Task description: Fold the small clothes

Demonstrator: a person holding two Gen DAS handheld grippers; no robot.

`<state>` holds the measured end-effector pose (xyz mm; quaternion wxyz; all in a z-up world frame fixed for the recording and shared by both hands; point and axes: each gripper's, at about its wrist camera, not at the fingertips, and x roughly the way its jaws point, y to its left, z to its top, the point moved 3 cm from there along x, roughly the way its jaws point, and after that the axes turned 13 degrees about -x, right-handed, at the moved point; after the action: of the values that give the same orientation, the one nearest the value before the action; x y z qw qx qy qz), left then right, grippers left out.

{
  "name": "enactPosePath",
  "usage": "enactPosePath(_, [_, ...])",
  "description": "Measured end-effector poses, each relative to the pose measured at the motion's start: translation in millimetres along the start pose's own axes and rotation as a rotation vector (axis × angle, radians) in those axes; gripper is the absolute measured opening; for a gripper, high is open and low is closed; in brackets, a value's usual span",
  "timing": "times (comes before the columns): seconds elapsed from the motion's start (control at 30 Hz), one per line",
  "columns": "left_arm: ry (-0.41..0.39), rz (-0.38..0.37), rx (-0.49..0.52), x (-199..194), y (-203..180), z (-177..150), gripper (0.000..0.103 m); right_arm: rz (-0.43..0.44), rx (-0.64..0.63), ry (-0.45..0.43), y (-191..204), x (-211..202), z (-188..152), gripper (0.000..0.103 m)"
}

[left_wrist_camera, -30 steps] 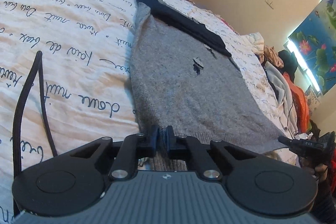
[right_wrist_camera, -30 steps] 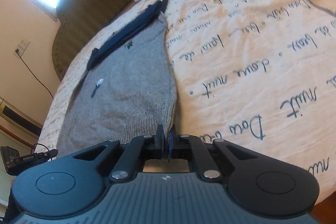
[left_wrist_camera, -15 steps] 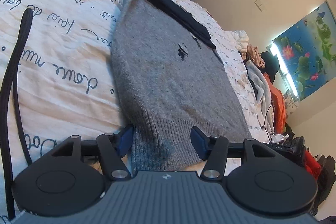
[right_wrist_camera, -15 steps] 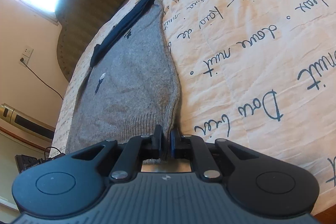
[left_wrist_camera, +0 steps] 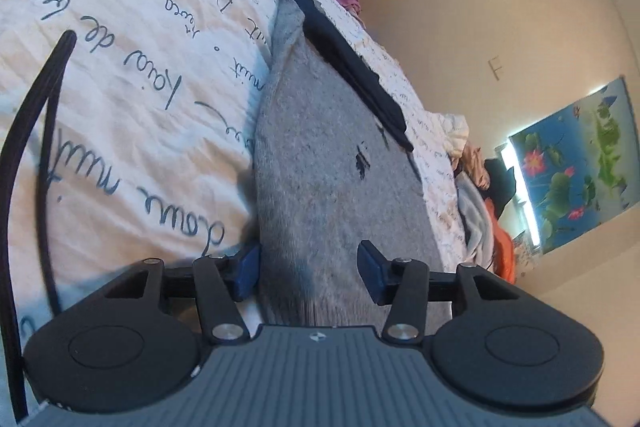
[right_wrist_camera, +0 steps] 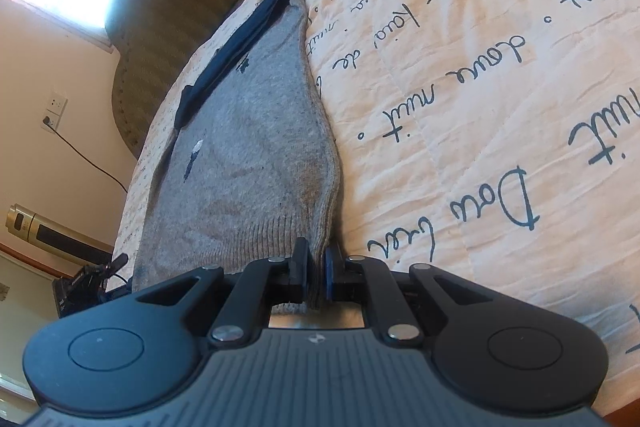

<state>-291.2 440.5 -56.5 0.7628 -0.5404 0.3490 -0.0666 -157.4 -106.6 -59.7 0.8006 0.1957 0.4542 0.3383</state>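
Bed: cream quilt [left_wrist_camera: 132, 115] printed with dark handwriting, filling the left half of the left wrist view and the right half of the right wrist view; ribbed headboard [right_wrist_camera: 172, 7] upper left of the right wrist view.
Black strap: looped [left_wrist_camera: 36, 115] across the quilt at far left of the left wrist view, well apart from the garment.
Grey sweater: laid flat [left_wrist_camera: 332, 187] along the middle of the bed, ribbed hem nearest both cameras, dark collar band [left_wrist_camera: 344, 55] at the far end.
Left gripper: spread wide [left_wrist_camera: 308, 269] now, blue pads either side of the hem and clear of the knit; a second ago pinched shut on that hem corner, so released.
Right gripper: closed [right_wrist_camera: 316, 273] on the other hem corner at lower centre of its view, a sliver of knit squeezed between the pads, same clamp as a second ago.
Clothes pile: heaped [left_wrist_camera: 488, 211] at the right edge of the left wrist view, beyond the bed.
Wall picture: lotus print [left_wrist_camera: 576, 167] at far right.
Meaning for the task: sweater looks set down and smoothed; likely next, release by the right side too, then a fresh grip for the first fold.
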Motion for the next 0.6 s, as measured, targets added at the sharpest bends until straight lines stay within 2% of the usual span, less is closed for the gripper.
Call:
enactPosePath(0.1, [0.030,-0.076,-0.082,15,4,18,0.054,-0.001,-0.004,0.003,0,0,0,0.007])
enactPosePath(0.2, [0.117,-0.101,-0.058,21,-2,15,0.053,0.006,-0.002,-0.002,-1,0,0,0.007])
enactPosePath(0.3, [0.201,-0.024,0.063,20,-8,-8,0.040,0.016,0.000,-0.007,-2,-1,-1,0.007])
enactPosePath(0.37, [0.232,0.007,0.116,15,-10,-21,0.036,0.021,-0.003,-0.006,-2,-2,-2,0.007])
enactPosePath(0.5, [0.258,0.042,0.144,8,-5,-38,0.021,0.034,-0.010,0.010,1,-2,0,0.008])
enactPosePath(0.53, [0.258,0.050,0.145,8,-4,-40,0.017,0.040,-0.016,0.013,2,-2,2,0.012])
enactPosePath(0.6, [0.255,0.060,0.143,9,-2,-41,0.017,0.058,-0.021,0.009,5,-2,5,0.027])
